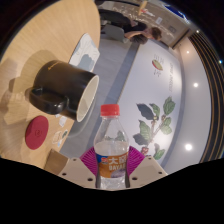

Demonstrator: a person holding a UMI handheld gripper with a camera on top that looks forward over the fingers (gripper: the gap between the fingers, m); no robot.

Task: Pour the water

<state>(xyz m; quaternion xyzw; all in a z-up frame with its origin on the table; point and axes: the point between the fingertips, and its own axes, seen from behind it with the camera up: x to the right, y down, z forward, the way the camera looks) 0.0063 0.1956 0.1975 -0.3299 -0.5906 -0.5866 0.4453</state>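
Observation:
My gripper [112, 166] is shut on a clear plastic water bottle [112, 148] with a red cap [110, 108] and a blue and orange label. The magenta pads [92, 158] press on both of its sides. The bottle stands up between the fingers with its cap on. A black mug [60, 86] with a white inside sits on the wooden table [18, 90], beyond the bottle and to its left, its mouth facing the bottle. The whole scene appears strongly tilted.
A round red coaster [38, 132] lies on the table beside the mug. A white sheet [86, 52] lies behind the mug. Beyond is a white wall with a dark leaf decoration [155, 122].

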